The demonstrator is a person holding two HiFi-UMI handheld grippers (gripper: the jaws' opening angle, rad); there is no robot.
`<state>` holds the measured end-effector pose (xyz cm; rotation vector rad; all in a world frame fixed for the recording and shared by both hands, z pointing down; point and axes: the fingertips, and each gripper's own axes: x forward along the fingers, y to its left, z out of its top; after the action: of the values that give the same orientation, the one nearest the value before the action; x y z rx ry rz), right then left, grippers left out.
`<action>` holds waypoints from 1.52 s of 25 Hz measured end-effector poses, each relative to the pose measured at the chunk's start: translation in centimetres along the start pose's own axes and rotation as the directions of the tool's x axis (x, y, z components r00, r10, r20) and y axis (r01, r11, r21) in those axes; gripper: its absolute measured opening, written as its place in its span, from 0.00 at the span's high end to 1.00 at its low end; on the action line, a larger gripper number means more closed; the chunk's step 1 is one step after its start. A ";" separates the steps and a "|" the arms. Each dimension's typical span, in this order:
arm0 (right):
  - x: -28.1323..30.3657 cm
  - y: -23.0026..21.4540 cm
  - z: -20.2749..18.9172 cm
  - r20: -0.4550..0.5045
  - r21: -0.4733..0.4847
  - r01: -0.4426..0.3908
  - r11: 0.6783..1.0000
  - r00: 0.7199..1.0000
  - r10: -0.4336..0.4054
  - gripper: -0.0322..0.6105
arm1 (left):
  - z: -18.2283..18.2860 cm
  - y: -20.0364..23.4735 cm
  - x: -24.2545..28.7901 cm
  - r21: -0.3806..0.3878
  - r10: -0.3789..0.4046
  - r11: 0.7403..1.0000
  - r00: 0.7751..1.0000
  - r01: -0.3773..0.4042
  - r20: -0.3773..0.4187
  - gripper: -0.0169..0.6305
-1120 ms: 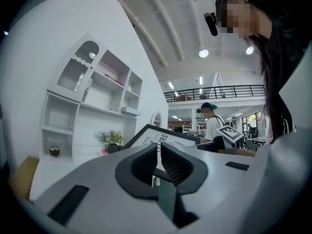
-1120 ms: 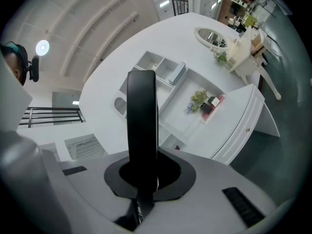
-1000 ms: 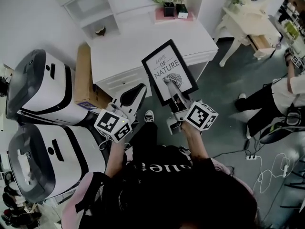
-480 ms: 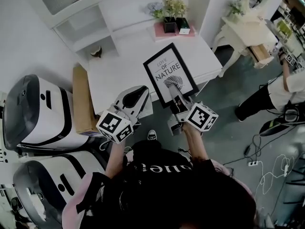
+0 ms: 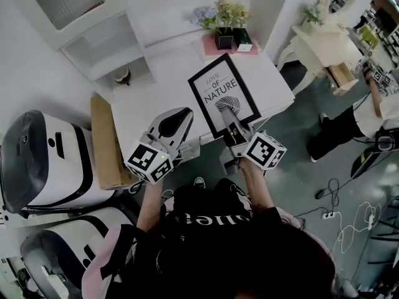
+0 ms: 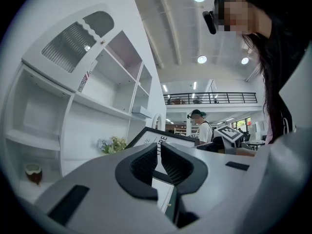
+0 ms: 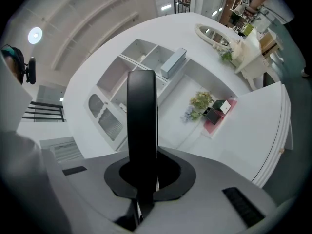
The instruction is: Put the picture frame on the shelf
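The right claw [image 5: 228, 124] grips the lower edge of the picture frame [image 5: 222, 92], held above the tabletop's [image 5: 153, 95] front right corner. Its long axis points away from the person. The shelf [image 5: 103, 45] lies beyond, toward the back left. The left claw [image 5: 176, 120] hangs beside the frame, slightly parted and empty.

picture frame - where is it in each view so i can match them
Head view: picture frame upper centre, over the white desk's front edge.
Left gripper view: frame centre, behind the jaws.
Right gripper view: frame edge-on, a black bar clamped between the jaws.
Shared landmark: the potted flowers.
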<state>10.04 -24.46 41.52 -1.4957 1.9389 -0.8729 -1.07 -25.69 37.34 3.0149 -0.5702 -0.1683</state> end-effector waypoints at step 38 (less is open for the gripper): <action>30.2 2.4 25.2 0.005 0.126 -0.321 0.939 0.946 0.323 0.87 | 2.3 10.4 10.0 0.067 0.321 0.944 0.946 -0.324 0.052 0.92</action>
<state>20.02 -57.59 22.61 -1.0609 2.0252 -0.8415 4.20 -39.17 35.00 2.9372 -1.0851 -0.1924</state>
